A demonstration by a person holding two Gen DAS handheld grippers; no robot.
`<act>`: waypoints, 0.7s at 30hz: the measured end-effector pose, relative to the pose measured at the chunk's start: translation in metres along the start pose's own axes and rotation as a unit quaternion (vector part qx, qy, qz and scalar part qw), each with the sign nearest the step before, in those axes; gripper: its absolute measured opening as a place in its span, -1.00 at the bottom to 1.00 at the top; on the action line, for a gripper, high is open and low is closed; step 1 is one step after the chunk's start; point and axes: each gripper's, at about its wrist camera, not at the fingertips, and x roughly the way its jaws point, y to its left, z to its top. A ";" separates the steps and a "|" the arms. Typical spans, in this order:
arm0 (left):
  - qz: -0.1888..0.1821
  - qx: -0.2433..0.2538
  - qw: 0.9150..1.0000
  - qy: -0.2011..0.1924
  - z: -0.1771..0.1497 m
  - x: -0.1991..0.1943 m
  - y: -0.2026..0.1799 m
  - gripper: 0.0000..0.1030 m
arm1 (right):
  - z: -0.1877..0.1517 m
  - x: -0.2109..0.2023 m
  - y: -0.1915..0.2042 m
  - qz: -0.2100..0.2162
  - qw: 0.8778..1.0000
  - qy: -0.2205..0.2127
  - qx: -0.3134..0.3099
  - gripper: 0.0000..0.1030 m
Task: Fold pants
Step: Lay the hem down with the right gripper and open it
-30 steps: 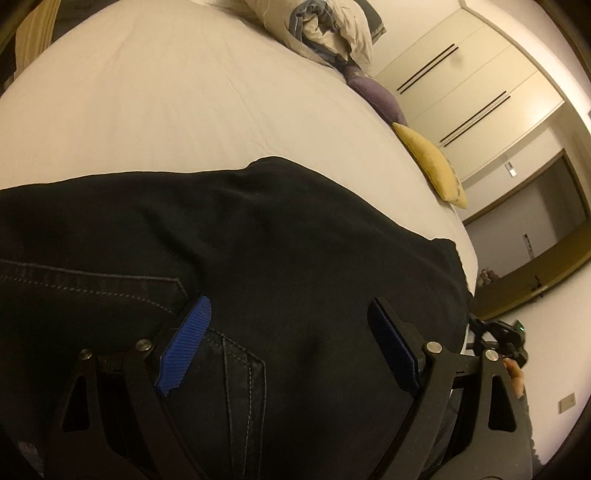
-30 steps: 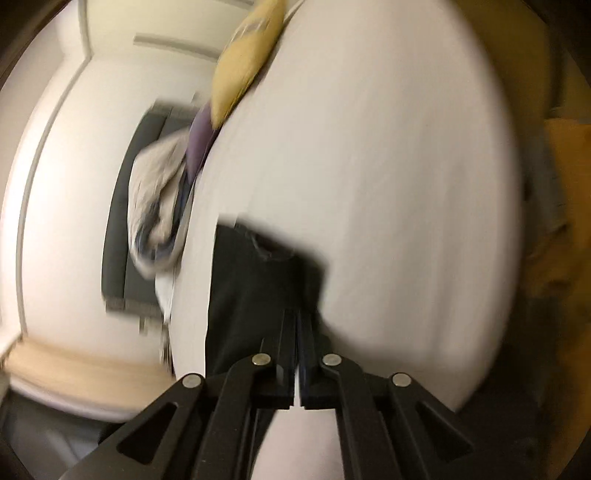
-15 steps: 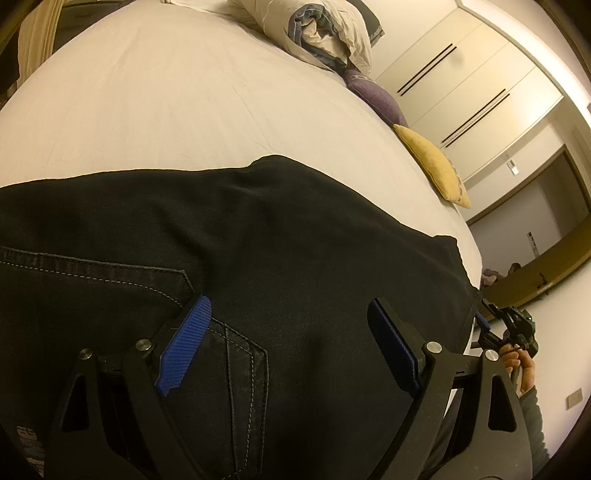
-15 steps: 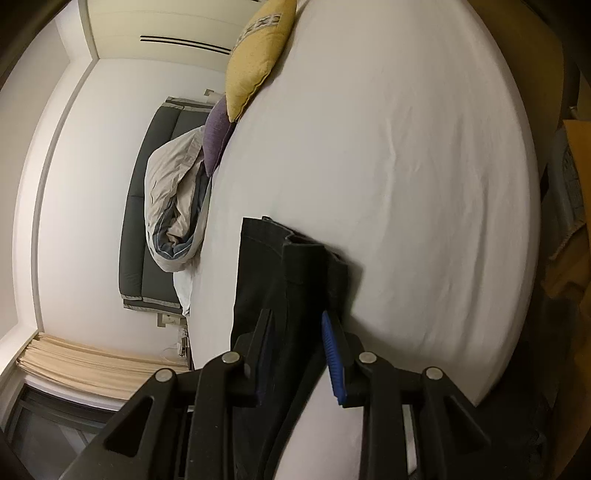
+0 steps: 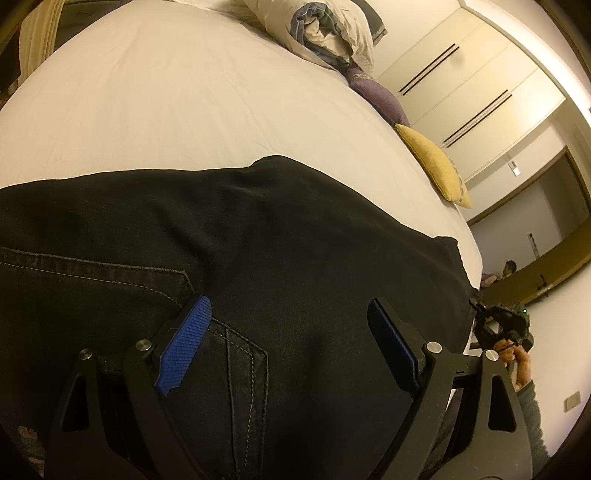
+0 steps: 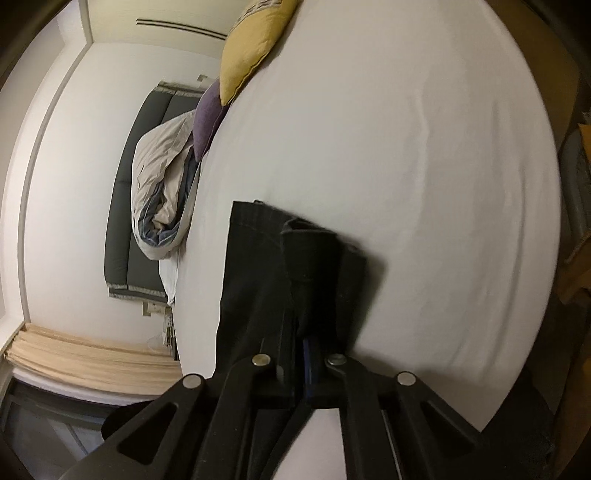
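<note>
Black denim pants point(image 5: 295, 240) lie flat on the white bed point(image 5: 184, 92). My left gripper point(image 5: 288, 310) hovers open just over them, its blue pads point(image 5: 184, 343) spread beside the stitched back pocket and gripping nothing. In the right wrist view the far end of the pants point(image 6: 258, 277) lies folded near the bed's edge. My right gripper point(image 6: 301, 332) has its jaws closing to shut, with the dark fabric pinched between them. The right gripper point(image 5: 480, 314) also shows in the left wrist view at the pants' right edge, held by a hand point(image 5: 517, 365).
A yellow cushion point(image 5: 432, 162), a purple cushion point(image 5: 380, 99) and a bundled duvet point(image 5: 325, 29) sit along the far side of the bed. Wardrobe doors point(image 5: 480, 74) stand beyond. A grey headboard point(image 6: 125, 221) and a beige curtain point(image 6: 74, 354) show in the right wrist view.
My right gripper opened around the folded end of the pants, then shut on the fabric. The left gripper stayed open over the pocket, nearly still.
</note>
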 end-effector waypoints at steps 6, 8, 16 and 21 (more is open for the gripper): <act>0.005 0.002 1.000 0.002 0.004 -0.001 0.000 0.68 | -0.007 -0.010 -0.010 0.006 0.999 -0.013 0.031 -0.94; 0.006 0.004 1.000 0.003 0.005 -0.003 0.000 0.68 | -0.008 -0.009 -0.015 0.006 0.999 -0.015 0.038 -0.95; 0.010 0.003 1.000 -0.004 0.013 -0.013 -0.012 0.69 | -0.002 -0.013 -0.027 0.037 0.999 -0.003 0.031 -0.90; -0.036 0.005 0.999 -0.017 0.028 -0.015 -0.038 0.69 | 0.005 -0.065 -0.034 0.045 0.994 -0.089 0.042 -0.14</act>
